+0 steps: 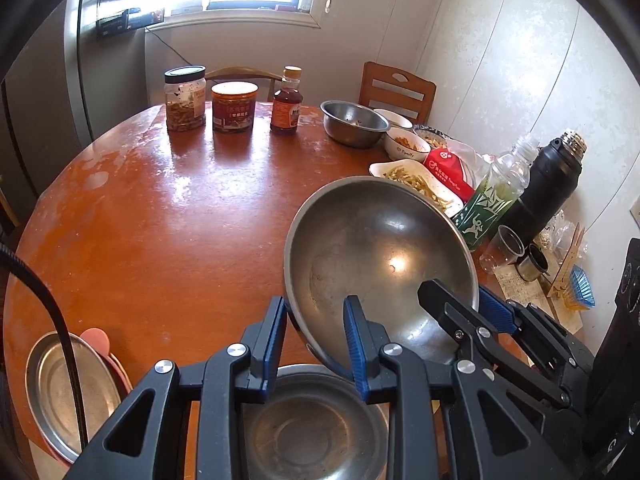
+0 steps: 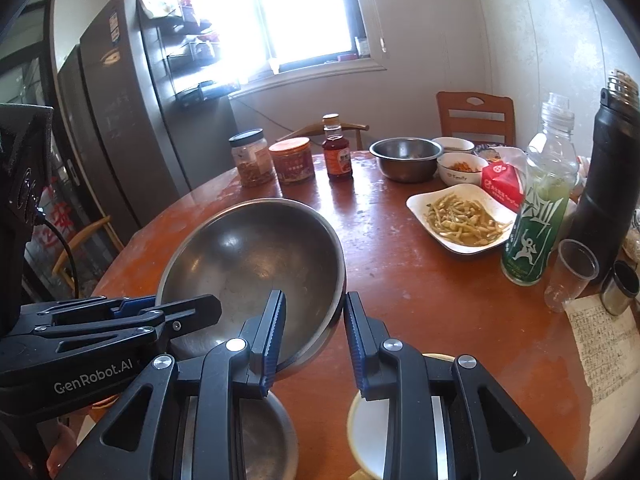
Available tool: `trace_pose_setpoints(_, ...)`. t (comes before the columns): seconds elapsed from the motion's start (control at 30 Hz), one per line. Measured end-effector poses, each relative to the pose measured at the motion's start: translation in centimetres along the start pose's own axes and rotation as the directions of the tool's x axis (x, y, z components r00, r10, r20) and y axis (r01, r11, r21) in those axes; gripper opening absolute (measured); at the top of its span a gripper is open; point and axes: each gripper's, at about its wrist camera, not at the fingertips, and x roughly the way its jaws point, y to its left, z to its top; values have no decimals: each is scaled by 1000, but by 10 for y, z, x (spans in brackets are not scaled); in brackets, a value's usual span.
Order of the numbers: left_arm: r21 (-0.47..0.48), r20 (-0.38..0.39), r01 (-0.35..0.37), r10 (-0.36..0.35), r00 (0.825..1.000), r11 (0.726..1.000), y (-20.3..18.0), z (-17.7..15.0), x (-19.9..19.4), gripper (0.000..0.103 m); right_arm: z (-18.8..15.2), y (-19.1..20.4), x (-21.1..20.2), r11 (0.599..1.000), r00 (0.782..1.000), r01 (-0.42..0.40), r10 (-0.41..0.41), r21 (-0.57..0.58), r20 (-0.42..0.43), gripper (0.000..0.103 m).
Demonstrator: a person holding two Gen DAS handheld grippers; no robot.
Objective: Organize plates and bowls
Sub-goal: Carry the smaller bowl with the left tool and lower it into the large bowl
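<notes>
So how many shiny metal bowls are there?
3: big bowl held by the left hand-held gripper and right hand-held gripper; far bowl at the back; near bowl beneath them. Others may be hidden.

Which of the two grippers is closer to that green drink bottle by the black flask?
Right. The right gripper grips the big steel bowl on the rim facing the green bottle; the left gripper grips the opposite rim, farther from it.

Hidden and cut-off dishes near the big steel bowl (image 1: 380, 248)

Below it, a smaller steel bowl (image 1: 316, 428) sits half-covered by the left gripper (image 1: 316, 336); left of it, a steel plate (image 1: 60, 388) runs past the frame edge, crossed by a black cable (image 1: 60, 332).
</notes>
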Motion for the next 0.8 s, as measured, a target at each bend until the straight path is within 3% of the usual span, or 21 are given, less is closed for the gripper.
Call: trace_pose_setpoints(0.8, -15, 15, 4, -3, 1000, 1000, 39, -34, -40, 29, -16, 50, -17, 997, 1000, -22, 21, -73, -9, 32)
